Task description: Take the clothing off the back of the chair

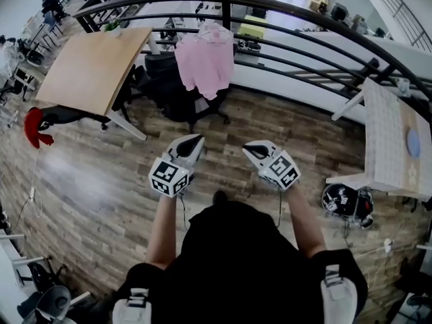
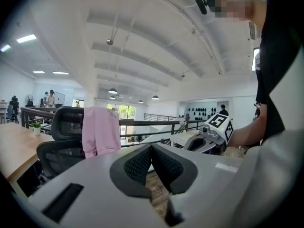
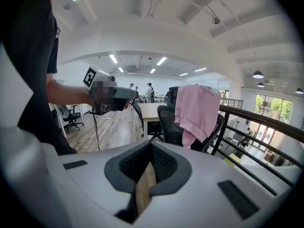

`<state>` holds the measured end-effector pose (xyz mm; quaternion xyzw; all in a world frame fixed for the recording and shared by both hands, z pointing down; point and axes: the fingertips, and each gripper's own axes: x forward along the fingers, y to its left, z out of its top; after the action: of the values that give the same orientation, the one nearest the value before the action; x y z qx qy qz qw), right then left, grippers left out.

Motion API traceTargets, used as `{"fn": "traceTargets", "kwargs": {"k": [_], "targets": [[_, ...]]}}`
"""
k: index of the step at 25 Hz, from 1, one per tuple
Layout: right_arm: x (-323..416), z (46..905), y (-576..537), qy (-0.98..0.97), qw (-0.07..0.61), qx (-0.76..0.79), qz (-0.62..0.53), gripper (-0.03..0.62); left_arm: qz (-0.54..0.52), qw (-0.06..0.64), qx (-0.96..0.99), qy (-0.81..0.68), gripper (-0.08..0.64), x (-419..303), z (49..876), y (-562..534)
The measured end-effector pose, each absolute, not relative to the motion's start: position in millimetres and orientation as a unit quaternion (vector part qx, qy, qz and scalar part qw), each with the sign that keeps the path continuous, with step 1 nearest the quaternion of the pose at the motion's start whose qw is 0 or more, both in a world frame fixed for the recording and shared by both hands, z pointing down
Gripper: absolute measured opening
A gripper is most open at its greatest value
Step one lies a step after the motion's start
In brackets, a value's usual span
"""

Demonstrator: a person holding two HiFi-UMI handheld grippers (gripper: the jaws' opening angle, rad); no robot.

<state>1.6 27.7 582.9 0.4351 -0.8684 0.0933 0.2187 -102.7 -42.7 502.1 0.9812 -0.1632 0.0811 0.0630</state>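
One pink garment (image 1: 205, 61) | draped over black chair (image 1: 162, 79) back (crumpled)

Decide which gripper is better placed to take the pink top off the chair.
Probably left: the left gripper faces the pink top; the right gripper sits further aside. Both are shut.

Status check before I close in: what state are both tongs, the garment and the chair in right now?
Left tongs: shut, empty, apart from the chair.
Right tongs: shut, empty, apart from the chair.
Pink sweatshirt: draped over the chair's back, hanging down, not gripped.
Black office chair: upright on the floor, facing the wooden desk.
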Motion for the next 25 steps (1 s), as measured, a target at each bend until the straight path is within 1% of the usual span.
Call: {"fn": "traceTargets", "kwargs": {"k": [14, 25], "targets": [[-19, 594, -7, -0.853, 0.208, 0.468, 0.098, 0.0, 0.081, 0.056, 0.985, -0.14, 0.003, -126, 506, -86], [2, 596, -18, -0.846, 0.21, 0.479, 0.105, 0.0, 0.083, 0.063, 0.983, -0.148, 0.003, -123, 510, -100]]}}
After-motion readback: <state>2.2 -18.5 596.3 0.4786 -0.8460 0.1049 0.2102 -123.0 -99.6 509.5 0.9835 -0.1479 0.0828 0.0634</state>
